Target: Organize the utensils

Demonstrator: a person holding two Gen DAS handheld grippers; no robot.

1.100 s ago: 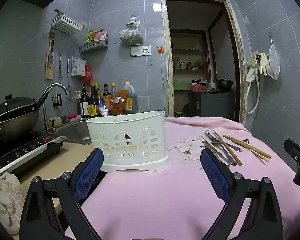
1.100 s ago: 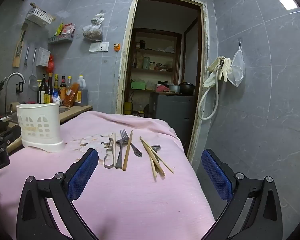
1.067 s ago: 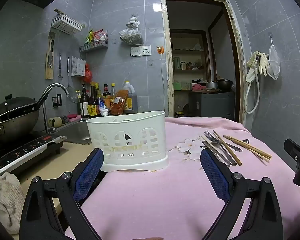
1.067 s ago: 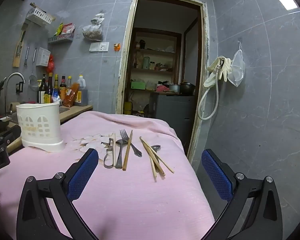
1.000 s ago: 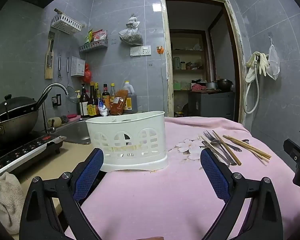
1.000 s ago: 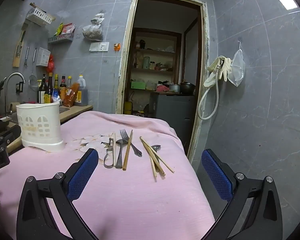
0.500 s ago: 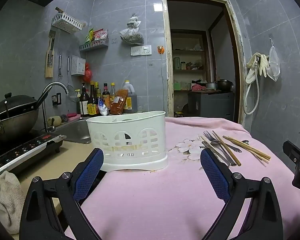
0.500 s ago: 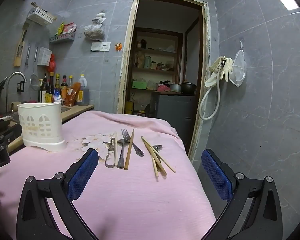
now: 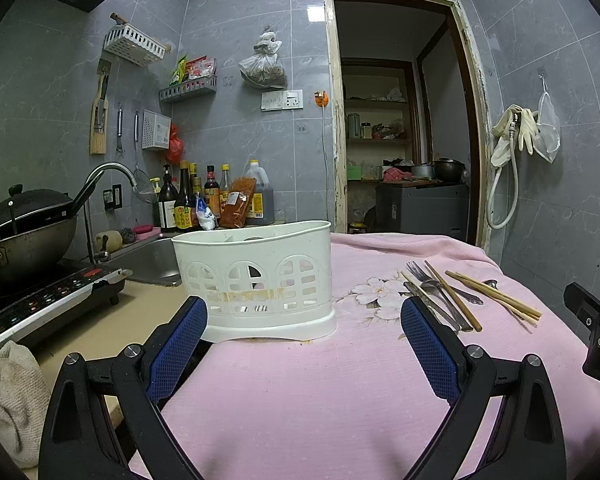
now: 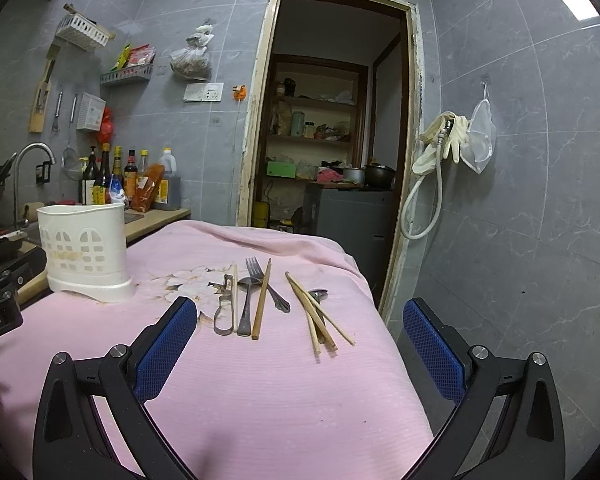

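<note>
Both hand-held grippers hang over the pink-clothed tabletop [image 10: 268,392] with jaws spread wide and nothing between them. The left hand-held gripper [image 9: 304,332] faces the white utensil caddy [image 9: 256,280], which stands upright near the tabletop's left edge beside the sink [image 9: 148,260]. The right hand-held gripper [image 10: 300,334] faces the loose utensils lying flat toward the right edge: a peeler [image 10: 224,312], a spoon [image 10: 246,300], a fork [image 10: 260,280], a single thick chopstick [image 10: 262,300], and a bundle of chopsticks [image 10: 316,316] just beside them.
</note>
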